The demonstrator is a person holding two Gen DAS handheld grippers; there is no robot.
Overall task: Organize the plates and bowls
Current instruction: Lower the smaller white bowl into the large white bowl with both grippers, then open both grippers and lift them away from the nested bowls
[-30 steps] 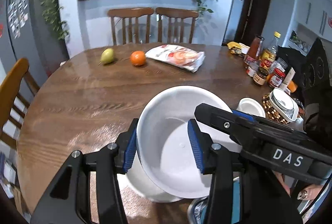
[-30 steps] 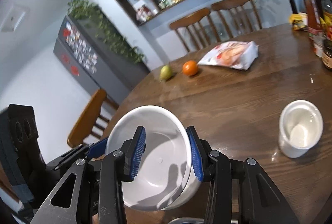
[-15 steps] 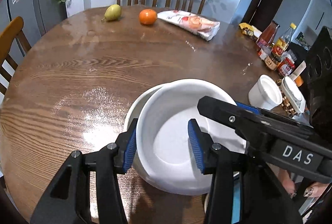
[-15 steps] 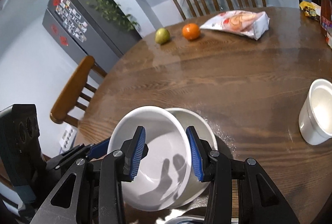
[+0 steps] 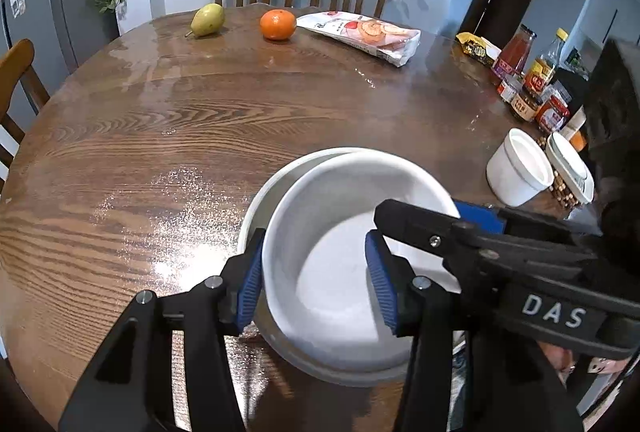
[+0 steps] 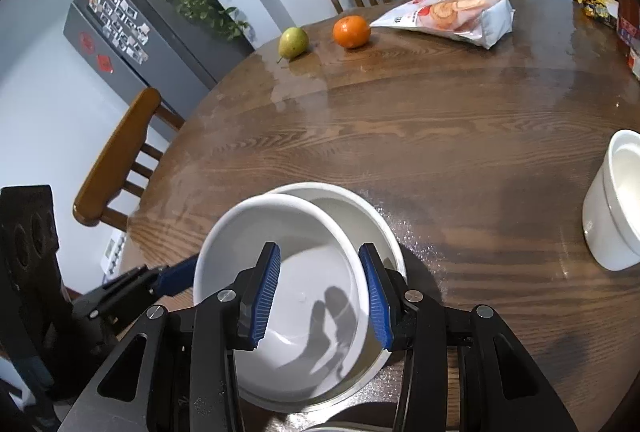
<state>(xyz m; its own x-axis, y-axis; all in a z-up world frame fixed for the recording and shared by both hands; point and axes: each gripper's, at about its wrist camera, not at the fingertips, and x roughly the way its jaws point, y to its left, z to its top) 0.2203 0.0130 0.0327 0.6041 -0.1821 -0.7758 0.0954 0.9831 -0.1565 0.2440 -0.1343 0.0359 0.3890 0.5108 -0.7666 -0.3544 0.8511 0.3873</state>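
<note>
A white bowl [image 5: 332, 252] [image 6: 304, 232] sits tilted inside a second white bowl [image 5: 280, 168] [image 6: 360, 208] that rests on the round wooden table [image 5: 200, 120]. My left gripper [image 5: 314, 280] straddles the upper bowl's left wall, one pad outside and one inside. Its jaws are opening, with the outer pad still against the wall. My right gripper [image 6: 318, 292] is shut on the same bowl's right wall, its outer pad wedged between the two bowls. One of its black fingers [image 5: 420, 220] reaches in from the right in the left wrist view.
A white ribbed cup [image 5: 516, 168] [image 6: 616, 200] stands to the right of the bowls. Jars and bottles [image 5: 532, 88] crowd the right edge. A pear [image 5: 208, 18], an orange [image 5: 278, 24] and a snack bag [image 5: 368, 36] lie at the far side. Chairs ring the table.
Both grippers came down with the bowl, which went from hanging over the table into the second bowl. The left jaws stand slightly wider.
</note>
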